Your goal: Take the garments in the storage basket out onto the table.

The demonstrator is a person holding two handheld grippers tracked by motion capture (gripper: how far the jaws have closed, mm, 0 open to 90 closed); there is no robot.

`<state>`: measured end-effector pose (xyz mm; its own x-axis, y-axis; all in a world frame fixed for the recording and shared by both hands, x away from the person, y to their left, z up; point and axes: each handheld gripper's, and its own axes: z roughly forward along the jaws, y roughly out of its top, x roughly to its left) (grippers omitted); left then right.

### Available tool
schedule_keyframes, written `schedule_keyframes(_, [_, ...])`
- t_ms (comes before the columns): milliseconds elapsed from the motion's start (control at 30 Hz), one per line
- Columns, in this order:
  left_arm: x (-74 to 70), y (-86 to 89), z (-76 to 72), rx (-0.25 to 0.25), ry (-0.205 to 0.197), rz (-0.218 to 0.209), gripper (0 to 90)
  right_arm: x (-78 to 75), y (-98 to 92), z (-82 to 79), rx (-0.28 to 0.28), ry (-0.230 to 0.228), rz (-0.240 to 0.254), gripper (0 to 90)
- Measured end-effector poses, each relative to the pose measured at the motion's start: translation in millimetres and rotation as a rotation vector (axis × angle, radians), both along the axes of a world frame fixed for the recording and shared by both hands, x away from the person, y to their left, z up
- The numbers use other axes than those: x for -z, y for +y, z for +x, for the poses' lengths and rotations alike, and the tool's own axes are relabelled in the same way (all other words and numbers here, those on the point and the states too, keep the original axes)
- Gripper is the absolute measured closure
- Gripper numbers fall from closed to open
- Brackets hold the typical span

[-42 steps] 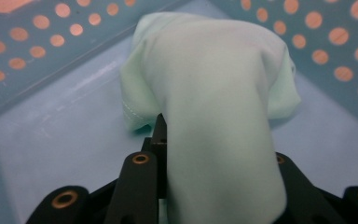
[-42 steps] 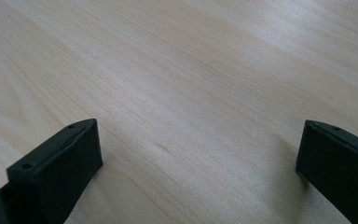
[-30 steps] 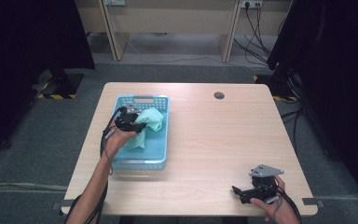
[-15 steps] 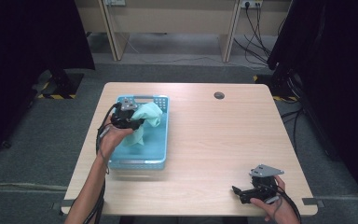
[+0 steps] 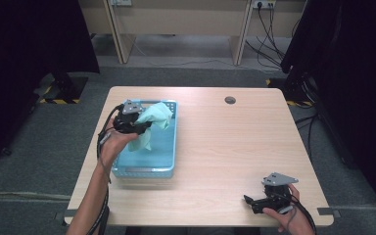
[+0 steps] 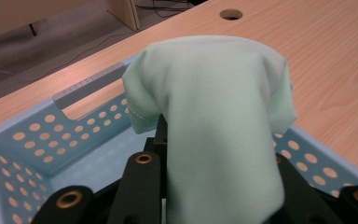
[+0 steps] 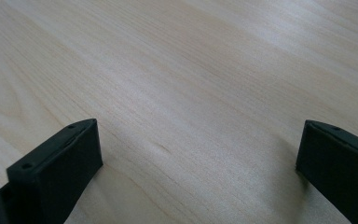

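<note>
A pale green cloth (image 5: 152, 121) hangs bunched above a light blue perforated basket (image 5: 169, 155) at the table's left. My left gripper (image 5: 142, 128) is shut on the cloth and holds it over the basket. In the left gripper view the cloth (image 6: 219, 116) drapes over the black jaws and hides their tips, with the basket's handle end (image 6: 86, 86) behind it. My right gripper (image 5: 248, 201) rests near the table's front right edge. Its jaws stand wide open in the right gripper view, with bare wood (image 7: 191, 107) between them.
The wooden table (image 5: 235, 147) has a round cable hole (image 5: 230, 100) at the back. Dark curtains flank both sides, desks and cables stand beyond the far edge. Bare tabletop lies between the basket and the right gripper.
My left gripper has risen with the green cloth, lifting it higher out of the basket and slightly toward the far end. The right gripper has stayed put.
</note>
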<state>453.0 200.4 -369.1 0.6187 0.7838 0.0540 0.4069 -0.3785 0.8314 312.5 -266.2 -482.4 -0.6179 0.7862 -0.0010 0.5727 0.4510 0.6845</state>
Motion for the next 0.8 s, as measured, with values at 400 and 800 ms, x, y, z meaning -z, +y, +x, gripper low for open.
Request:
schedule_keyframes(400, [-14.6, -5.3, -10.7, 0.041, -0.02, -0.009, 71.8, 0.0, 0.0, 0.0, 0.0, 0.0, 0.0, 0.3])
schedule_keyframes(800, [-35.7, -21.3, -27.2, 0.119, -0.071, -0.032, 72.0, 0.0, 0.0, 0.0, 0.0, 0.0, 0.0, 0.3])
